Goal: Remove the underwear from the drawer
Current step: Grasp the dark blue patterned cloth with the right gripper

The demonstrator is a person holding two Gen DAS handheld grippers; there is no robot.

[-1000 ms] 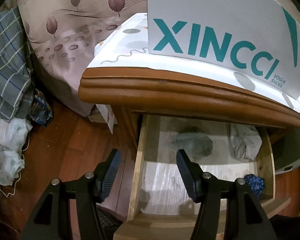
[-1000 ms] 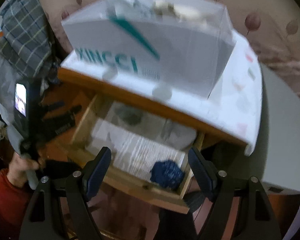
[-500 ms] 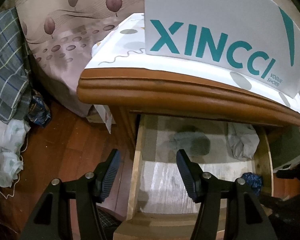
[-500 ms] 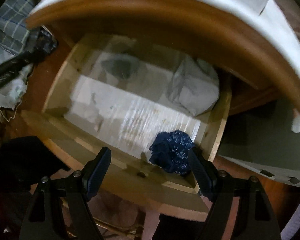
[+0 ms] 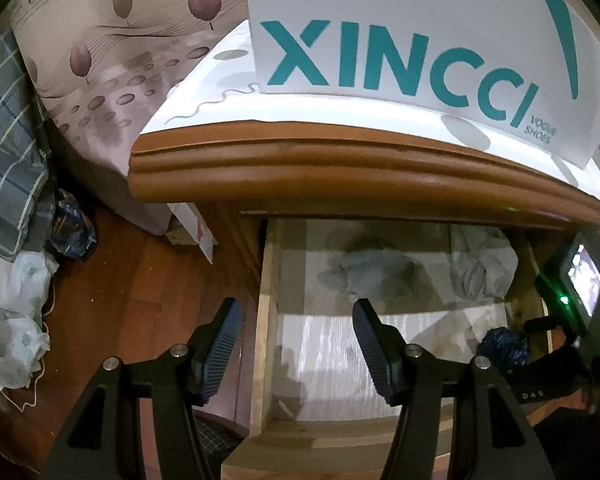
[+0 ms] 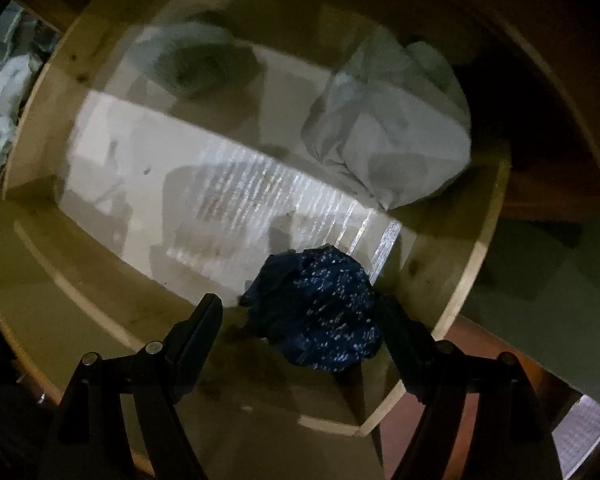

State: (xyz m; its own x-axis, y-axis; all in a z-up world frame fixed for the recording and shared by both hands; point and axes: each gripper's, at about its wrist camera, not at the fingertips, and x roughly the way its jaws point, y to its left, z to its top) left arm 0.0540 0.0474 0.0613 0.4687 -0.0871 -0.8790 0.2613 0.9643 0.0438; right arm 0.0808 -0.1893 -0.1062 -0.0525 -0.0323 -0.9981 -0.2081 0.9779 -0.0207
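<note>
The wooden drawer (image 5: pixel 266 320) stands pulled out under the nightstand top. A crumpled dark blue speckled underwear (image 6: pixel 320 316) lies in its front right corner; it also shows in the left wrist view (image 5: pixel 502 346). My right gripper (image 6: pixel 300 320) is open, low inside the drawer, its fingers on either side of the blue underwear. A grey garment (image 6: pixel 204 64) and a white one (image 6: pixel 388 140) lie at the drawer's back. My left gripper (image 5: pixel 296 340) is open and empty, above the drawer's left wall.
A white XINCCI shoe box (image 5: pixel 412 40) stands on the nightstand top (image 5: pixel 340 168), which overhangs the drawer's back. A bed with a leaf-print cover (image 5: pixel 112 60) is to the left. Clothes and bags (image 5: pixel 12 200) lie on the wooden floor at left.
My right gripper has dropped down into the drawer and closed in on the blue underwear, which now sits between its fingers. My left gripper has barely moved.
</note>
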